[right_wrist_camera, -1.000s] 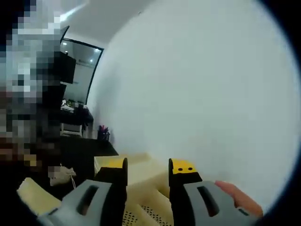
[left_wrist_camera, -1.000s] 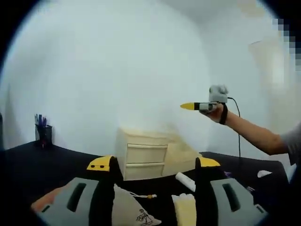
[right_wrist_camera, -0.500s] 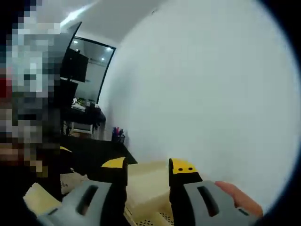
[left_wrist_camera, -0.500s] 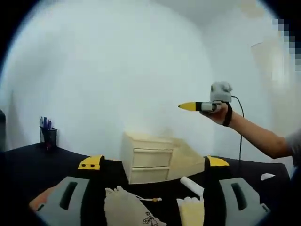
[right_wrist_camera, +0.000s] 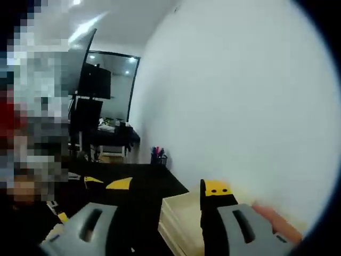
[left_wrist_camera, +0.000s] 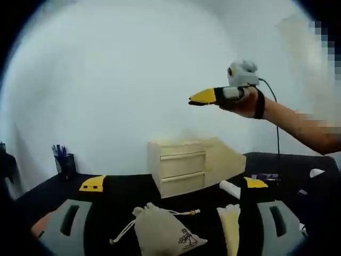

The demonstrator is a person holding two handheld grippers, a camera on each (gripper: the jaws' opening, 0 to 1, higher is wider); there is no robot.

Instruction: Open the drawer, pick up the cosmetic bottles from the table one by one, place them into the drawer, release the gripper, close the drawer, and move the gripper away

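In the left gripper view, the left gripper (left_wrist_camera: 173,184) has its jaws spread wide with nothing between them, low over a black table (left_wrist_camera: 128,186). A cream drawer unit (left_wrist_camera: 178,166) sits on the table at about 12 o'clock from the jaws, both drawers pushed in. A white bottle (left_wrist_camera: 230,189) lies on the table at 2 o'clock, just beside the right jaw. A drawstring pouch (left_wrist_camera: 160,232) lies between the jaws at 6 o'clock, and a pale yellow object (left_wrist_camera: 230,234) sits next to it. A pen cup (left_wrist_camera: 66,164) stands at 10 o'clock.

The right gripper (left_wrist_camera: 205,96) is held high at 1 o'clock; in the right gripper view (right_wrist_camera: 168,186) its jaws are apart and empty, above the drawer unit (right_wrist_camera: 184,221).
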